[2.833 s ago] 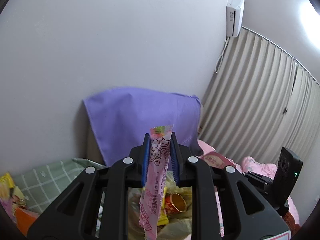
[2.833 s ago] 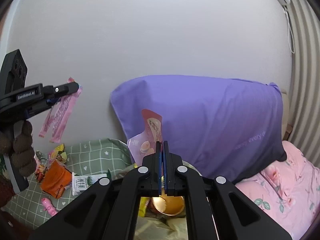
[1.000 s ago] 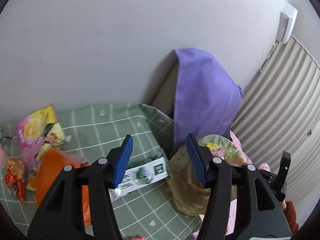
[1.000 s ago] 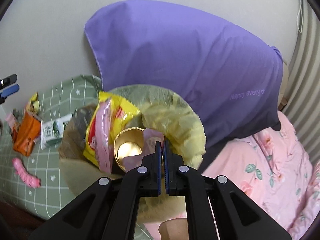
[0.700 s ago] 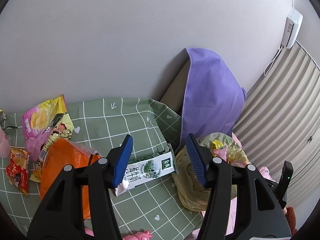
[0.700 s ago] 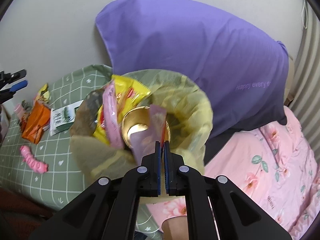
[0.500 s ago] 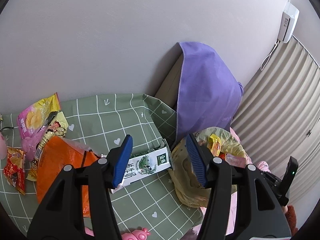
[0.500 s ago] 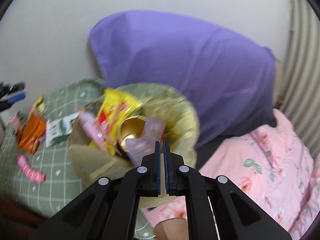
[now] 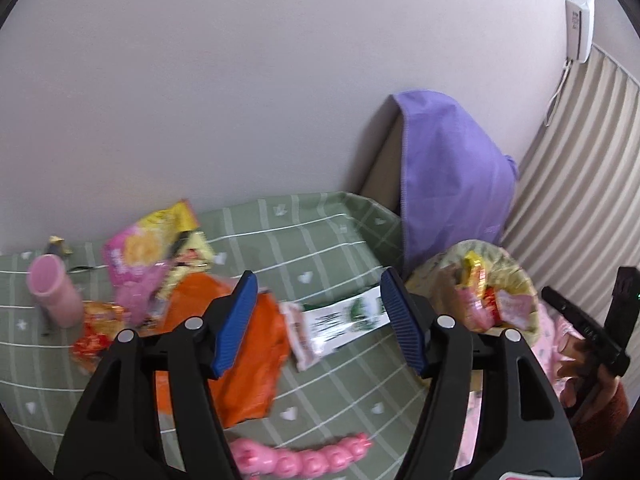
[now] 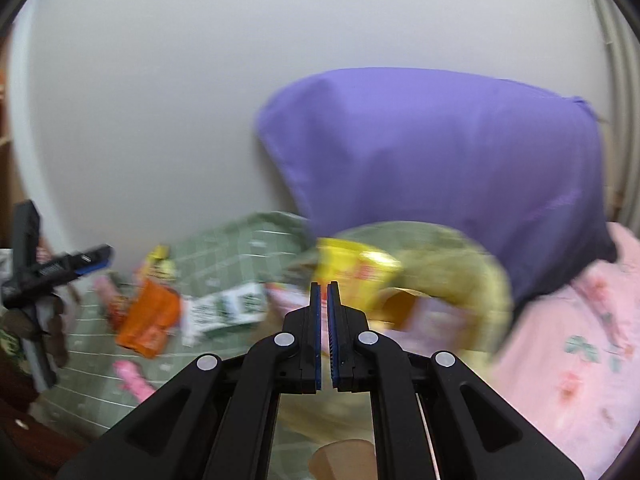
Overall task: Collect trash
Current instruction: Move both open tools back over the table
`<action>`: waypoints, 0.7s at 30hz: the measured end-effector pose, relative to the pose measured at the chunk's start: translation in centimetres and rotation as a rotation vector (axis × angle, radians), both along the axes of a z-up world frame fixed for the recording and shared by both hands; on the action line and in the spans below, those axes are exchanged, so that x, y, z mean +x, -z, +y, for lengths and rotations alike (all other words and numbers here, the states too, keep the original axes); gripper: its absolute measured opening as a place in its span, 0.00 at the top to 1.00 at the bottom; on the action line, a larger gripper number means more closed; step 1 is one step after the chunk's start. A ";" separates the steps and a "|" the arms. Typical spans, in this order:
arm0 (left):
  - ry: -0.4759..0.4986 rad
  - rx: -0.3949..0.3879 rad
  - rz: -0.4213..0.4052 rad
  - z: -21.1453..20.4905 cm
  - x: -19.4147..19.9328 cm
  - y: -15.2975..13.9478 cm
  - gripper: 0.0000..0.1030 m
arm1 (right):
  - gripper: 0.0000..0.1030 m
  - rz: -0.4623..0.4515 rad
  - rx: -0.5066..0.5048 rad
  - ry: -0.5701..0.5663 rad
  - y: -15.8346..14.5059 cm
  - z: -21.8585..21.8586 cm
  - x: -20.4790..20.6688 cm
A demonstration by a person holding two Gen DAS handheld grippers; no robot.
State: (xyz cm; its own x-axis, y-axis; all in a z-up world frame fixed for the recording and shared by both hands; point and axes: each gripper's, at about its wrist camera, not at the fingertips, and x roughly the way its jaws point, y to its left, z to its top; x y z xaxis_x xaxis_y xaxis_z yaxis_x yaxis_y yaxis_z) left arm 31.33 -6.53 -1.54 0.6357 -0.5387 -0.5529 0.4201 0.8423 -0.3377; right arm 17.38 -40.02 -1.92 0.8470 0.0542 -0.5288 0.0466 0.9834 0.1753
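Dropped wrapper; carton (image 9: 346,322) beyond opening fingers (image 9: 236,316)

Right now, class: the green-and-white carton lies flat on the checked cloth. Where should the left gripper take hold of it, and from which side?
Probably across the narrow width of the carton, near its middle, coming down from above. It lies flat and long, so its long edges suit the fingers of the left gripper, whose jaws are opening and empty.

Plain pale wall (image 9: 240,80), purple pillow (image 9: 452,176) propped against it, green checked cloth (image 9: 320,248) over a surface, beige pleated curtain (image 9: 580,184), white wall-mounted unit (image 9: 579,20), possibly an air conditioner, pink floral bedding (image 10: 572,344).
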 end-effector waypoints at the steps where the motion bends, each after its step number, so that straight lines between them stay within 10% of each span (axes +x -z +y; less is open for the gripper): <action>1: -0.022 0.017 -0.001 0.8 -0.2 0.3 0.41 | 0.94 -0.006 0.030 -0.049 0.4 1.2 0.8; 13: -0.227 0.076 0.075 9.5 -2.6 2.9 0.37 | 0.94 0.213 -0.036 -0.579 7.7 18.4 10.4; 21: -0.311 0.081 0.119 12.9 -3.8 4.3 0.37 | 0.94 0.258 -0.019 -0.613 9.9 22.2 16.2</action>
